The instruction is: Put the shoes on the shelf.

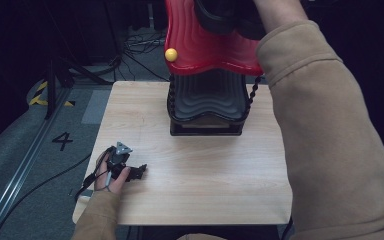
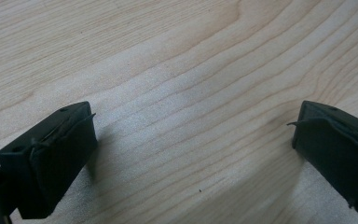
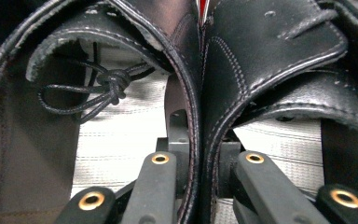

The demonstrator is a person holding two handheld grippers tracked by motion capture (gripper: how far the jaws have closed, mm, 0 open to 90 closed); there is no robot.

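Observation:
Two black leather lace-up shoes [image 3: 242, 70] lie side by side. My right gripper [image 3: 200, 154] is shut on their two touching inner walls, one jaw inside each shoe. In the high view the shoes [image 1: 225, 17] sit at the top of a red wavy shelf [image 1: 205, 47], which stands over a black wavy shelf [image 1: 207, 97] at the far side of the table. A tan-sleeved arm [image 1: 325, 125] reaches up to them. My left gripper [image 1: 139, 172] rests on the wooden table [image 1: 205, 175] near its front left edge. Its jaws stand wide apart over bare wood [image 2: 193, 140].
A yellow ball [image 1: 170, 54] sits on the red shelf's left edge. A coiled black cable [image 1: 252, 95] hangs at the rack's right side. Left of the table the grey floor carries a painted 4 [image 1: 62, 141], a metal rail [image 1: 25, 170] and loose cables.

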